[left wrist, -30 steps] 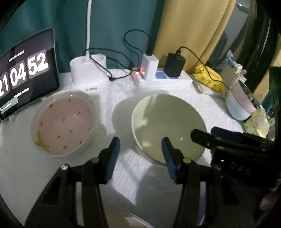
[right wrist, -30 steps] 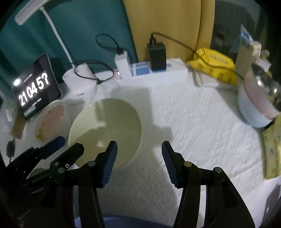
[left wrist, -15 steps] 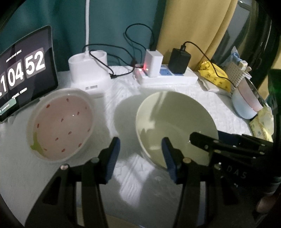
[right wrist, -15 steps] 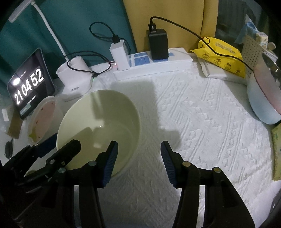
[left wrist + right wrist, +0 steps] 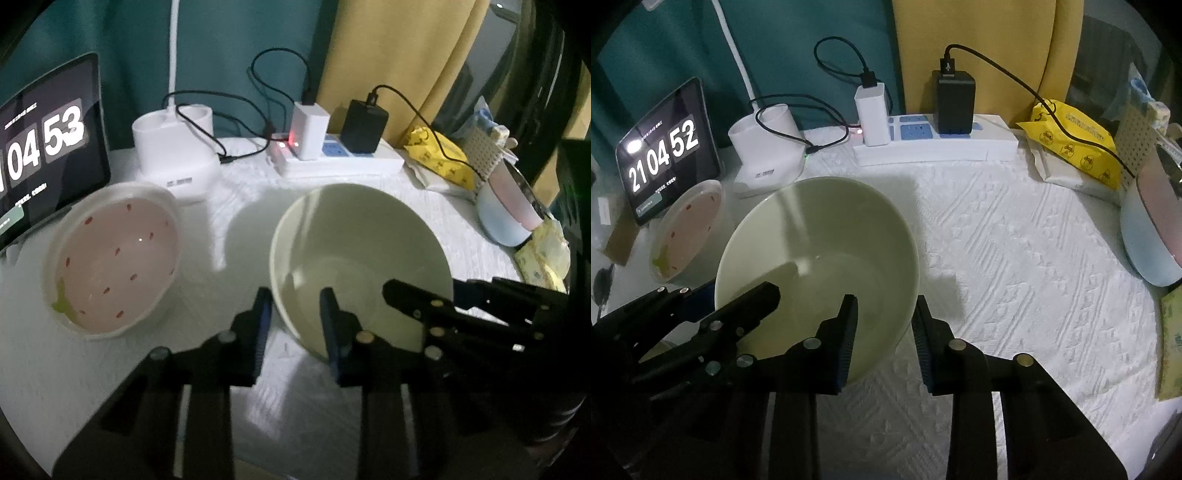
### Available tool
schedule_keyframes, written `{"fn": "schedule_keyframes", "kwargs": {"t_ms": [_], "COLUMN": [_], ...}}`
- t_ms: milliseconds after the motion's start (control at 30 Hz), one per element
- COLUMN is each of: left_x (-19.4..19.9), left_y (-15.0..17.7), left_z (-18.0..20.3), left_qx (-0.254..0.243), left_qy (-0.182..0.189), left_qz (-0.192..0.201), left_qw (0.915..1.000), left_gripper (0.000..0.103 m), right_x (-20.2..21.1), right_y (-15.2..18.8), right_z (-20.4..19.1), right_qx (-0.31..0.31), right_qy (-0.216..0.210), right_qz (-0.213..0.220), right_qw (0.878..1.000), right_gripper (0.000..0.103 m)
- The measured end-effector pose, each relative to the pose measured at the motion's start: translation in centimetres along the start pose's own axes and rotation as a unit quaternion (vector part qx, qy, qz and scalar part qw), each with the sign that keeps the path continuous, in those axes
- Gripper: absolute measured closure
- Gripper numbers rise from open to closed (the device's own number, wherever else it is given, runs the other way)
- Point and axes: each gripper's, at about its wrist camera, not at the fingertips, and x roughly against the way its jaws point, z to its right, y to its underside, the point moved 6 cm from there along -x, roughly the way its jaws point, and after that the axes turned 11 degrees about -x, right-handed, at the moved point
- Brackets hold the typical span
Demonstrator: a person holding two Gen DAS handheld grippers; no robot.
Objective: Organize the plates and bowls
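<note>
A pale green bowl (image 5: 358, 236) (image 5: 820, 229) stands on the white cloth. My left gripper (image 5: 295, 314) straddles its near left rim, one finger outside the wall and one inside. Its jaws are closing, and a gap still shows beside the rim. My right gripper (image 5: 884, 317) straddles the near right rim the same way, jaws closing, with the inner pad clear of the wall. Each gripper shows in the other's view, the right gripper (image 5: 410, 295) and the left gripper (image 5: 738, 302). A pink bowl with red specks (image 5: 114, 258) (image 5: 687, 229) sits to the left.
A tablet clock (image 5: 40, 147), a white lamp base (image 5: 173, 155) and a power strip (image 5: 934, 144) with chargers and cables line the back. A yellow packet (image 5: 1071, 136) and nested blue and pink bowls (image 5: 1148, 236) stand at the right. White cloth (image 5: 1015, 277) lies bare right of the green bowl.
Both pairs of jaws have narrowed a good deal around the green bowl's rim. The bowl and both hands have stayed roughly in place.
</note>
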Motion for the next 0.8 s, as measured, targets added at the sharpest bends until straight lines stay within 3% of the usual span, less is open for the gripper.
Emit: {"fn": "schedule_keyframes", "kwargs": {"t_ms": [367, 800], "left_x": [1.8, 6.0], "left_y": [-0.3, -0.6], "left_z": [0.1, 1.0], "left_qx": [-0.001, -0.007], "left_qy": [-0.001, -0.001], "left_qz": [0.027, 0.068], "left_qw": [0.9996, 0.9977], "left_gripper": [0.077, 0.077], "right_x": [1.7, 6.4], "right_y": [0.1, -0.1], "right_z": [-0.1, -1.0], "right_qx": [-0.002, 0.006], "right_qy": [0.004, 0.0], "right_qz": [0.024, 0.076], "right_qw": [1.0, 0.997], "right_gripper": [0.08, 0.08]}}
